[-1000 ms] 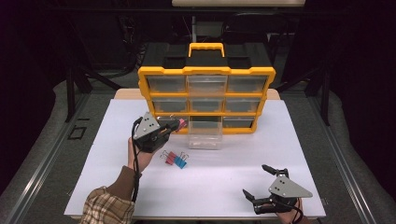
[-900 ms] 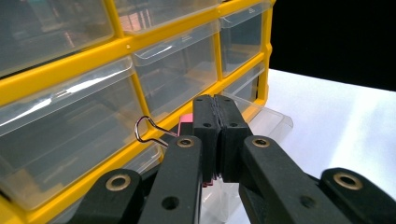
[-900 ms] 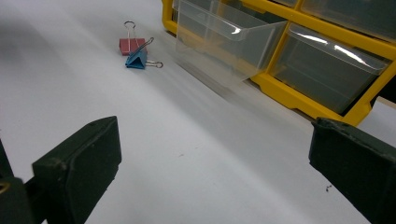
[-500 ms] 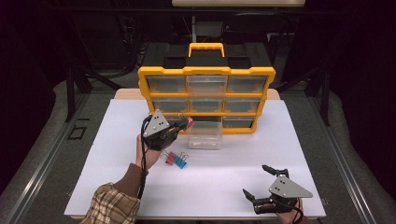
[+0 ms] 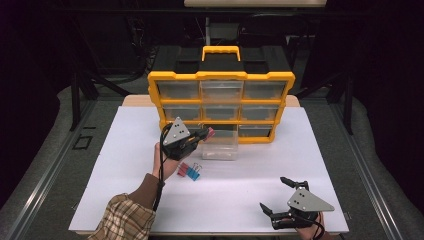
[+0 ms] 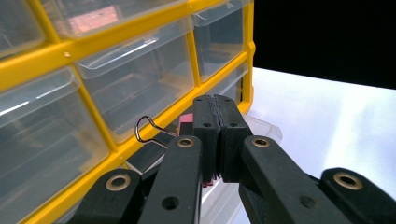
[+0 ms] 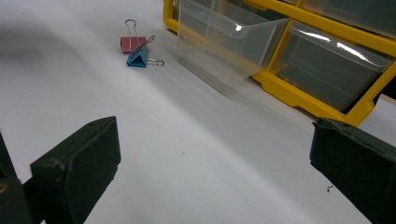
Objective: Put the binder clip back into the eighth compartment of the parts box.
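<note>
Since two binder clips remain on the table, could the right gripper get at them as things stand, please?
Probably yes: the right gripper is open and empty, and bare white table lies between its fingers and the red clip and blue clip.

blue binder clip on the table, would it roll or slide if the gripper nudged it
The blue binder clip probably won't roll: its wedge body lies flat on the white table. It would likely slide, being small. Its wire handles may swing or catch the red clip touching it.

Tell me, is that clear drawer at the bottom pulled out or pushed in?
Pulled out. The clear drawer juts forward from the yellow organizer onto the table.
</note>
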{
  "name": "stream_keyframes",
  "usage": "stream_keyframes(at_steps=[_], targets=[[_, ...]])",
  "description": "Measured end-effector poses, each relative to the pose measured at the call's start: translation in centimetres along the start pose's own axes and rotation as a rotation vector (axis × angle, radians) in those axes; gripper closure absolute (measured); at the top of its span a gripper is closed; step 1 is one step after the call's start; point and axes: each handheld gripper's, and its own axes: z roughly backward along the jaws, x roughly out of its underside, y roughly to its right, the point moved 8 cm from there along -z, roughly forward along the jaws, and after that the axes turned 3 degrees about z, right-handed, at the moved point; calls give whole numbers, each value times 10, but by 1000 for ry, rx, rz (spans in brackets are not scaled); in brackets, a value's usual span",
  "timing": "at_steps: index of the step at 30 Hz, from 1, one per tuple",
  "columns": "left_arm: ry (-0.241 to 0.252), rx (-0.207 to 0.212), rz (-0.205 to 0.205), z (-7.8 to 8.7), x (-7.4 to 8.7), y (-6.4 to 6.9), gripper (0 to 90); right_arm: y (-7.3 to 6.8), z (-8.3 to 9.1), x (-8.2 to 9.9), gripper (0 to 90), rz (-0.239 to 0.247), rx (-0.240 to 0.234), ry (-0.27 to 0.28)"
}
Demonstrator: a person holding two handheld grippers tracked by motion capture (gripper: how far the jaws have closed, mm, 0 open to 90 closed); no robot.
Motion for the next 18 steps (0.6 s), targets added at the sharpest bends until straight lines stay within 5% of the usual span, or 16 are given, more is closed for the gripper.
stream_keyframes(at_steps=[18], targets=[[-43,28,14,-20,11,1,885,0,-1,1,15,-3,-2,-11]])
